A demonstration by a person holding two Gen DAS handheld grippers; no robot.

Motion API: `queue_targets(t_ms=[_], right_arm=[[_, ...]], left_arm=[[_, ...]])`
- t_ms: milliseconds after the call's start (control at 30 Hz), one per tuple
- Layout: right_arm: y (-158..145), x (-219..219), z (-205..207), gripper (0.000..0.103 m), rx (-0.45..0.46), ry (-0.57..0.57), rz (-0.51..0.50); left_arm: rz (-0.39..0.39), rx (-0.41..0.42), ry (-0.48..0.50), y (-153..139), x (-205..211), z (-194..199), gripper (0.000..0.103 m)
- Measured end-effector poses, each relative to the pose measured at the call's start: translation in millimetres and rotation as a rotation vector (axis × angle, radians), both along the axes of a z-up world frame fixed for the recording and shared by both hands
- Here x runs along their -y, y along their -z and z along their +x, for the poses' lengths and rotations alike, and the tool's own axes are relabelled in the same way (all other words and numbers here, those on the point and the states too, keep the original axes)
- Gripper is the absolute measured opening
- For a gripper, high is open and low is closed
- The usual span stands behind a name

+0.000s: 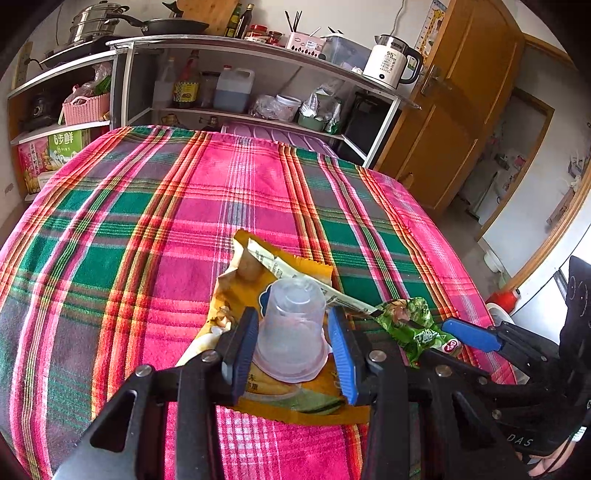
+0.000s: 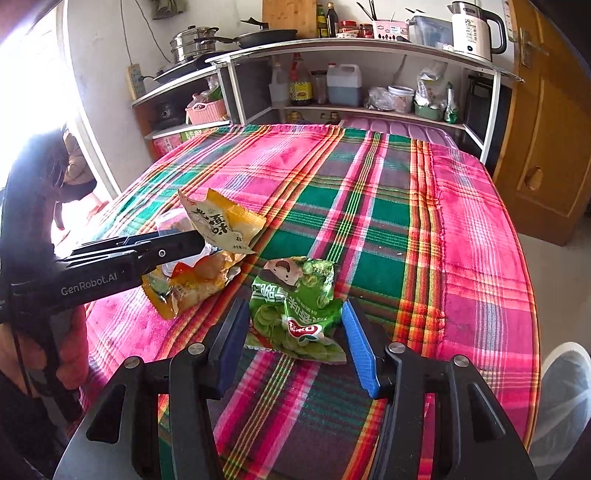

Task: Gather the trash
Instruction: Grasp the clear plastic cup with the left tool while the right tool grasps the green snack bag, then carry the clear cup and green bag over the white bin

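Where tools gape: wrappers [image 2: 295,306] (two)

Readable markings, right wrist view: "GenRobot.AI" in pale letters on the black body of the left gripper [image 2: 177,242], at the left of the scene. A red oval logo, apparently "TUKO", on the near end of the green snack bag [image 2: 295,306]; its large white Chinese characters are not legible. Big dark Chinese characters on the yellow snack bag [image 2: 218,221], unread. "55" on the white kettle [image 2: 472,31], far right.
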State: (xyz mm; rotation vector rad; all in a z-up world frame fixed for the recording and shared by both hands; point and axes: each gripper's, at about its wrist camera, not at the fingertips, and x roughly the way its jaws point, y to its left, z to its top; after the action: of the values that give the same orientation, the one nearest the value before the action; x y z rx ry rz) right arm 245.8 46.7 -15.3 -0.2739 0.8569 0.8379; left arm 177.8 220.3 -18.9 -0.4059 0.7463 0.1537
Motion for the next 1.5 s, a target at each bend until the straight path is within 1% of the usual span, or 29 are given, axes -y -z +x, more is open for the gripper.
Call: queue_targets(t_ms=[33,67,100,133,167,200,233,300,367,400,433,667,1000,1200,1500], right_arm=[[0.2,0.1,0.0,0.048,-0.005,-0.003,0.002],[0.5,0.1,-0.5,0.043,-0.012,-0.009,0.007],[0.5,0.2,-1.8,0.039,-0.015,-0.013,0.008],[-0.5,0.1,-3.7,0.036,-0.007,-0.015,0.006],[-1.5,-0.1,-5.2,0.03,0.005,-0.016,0.002],[-3.1,0.6,-6.9,0.021,0.018,-0.015,-0.002],[-3.5,1.3,-7.5,0.015,0.021,-0.013,-0.006],[-2.0,2.7,-7.6,0.013,0.005,-0.019,-0.004],[-1.0,4.7,-10.0,0.011,0.009,-0.019,-0.008],[-1.5,6.1,-11.3,0.006,0.009,-0.018,-0.005],[-2.4,7.4,-12.8,0.004,0.011,-0.017,-0.002],[-12.0,24.2,-20.7,0.004,0.022,-0.002,0.026],[-29.8,62.6,-38.3,0.004,0.042,0.048,0.07],[-36.8,92.0,-43.0,0.004,0.051,0.102,0.088],[-43.8,135.4,-50.0,0.004,0.062,0.179,0.104]], left_arm=[[0.0,0.001,0.001,-0.2,0.2,-0.3,0.033],[0.003,0.004,0.003,-0.8,1.2,-0.8,0.031],[0.006,0.008,0.005,-1.3,1.7,-1.6,0.031],[0.012,0.011,0.005,-2.2,2.5,-2.5,0.031],[0.015,0.013,0.008,-3.0,4.0,-3.4,0.031],[0.018,0.015,0.01,-3.1,4.1,-4.3,0.031],[0.02,0.016,0.011,-3.5,5.3,-5.2,0.031],[0.023,0.018,0.014,-4.4,7.6,-7.3,0.031],[0.023,0.02,0.016,-5.2,9.9,-9.6,0.031],[0.022,0.021,0.018,-5.7,10.7,-10.7,0.031],[0.022,0.022,0.019,-6.3,11.6,-11.9,0.031],[0.028,0.054,0.034,-17.1,22.3,-26.6,0.031],[0.034,0.096,0.069,-35.1,48.8,-46.8,0.031],[0.04,0.116,0.117,-44.5,73.4,-51.9,0.031],[0.045,0.134,0.198,-56.0,116.0,-45.8,0.031]])
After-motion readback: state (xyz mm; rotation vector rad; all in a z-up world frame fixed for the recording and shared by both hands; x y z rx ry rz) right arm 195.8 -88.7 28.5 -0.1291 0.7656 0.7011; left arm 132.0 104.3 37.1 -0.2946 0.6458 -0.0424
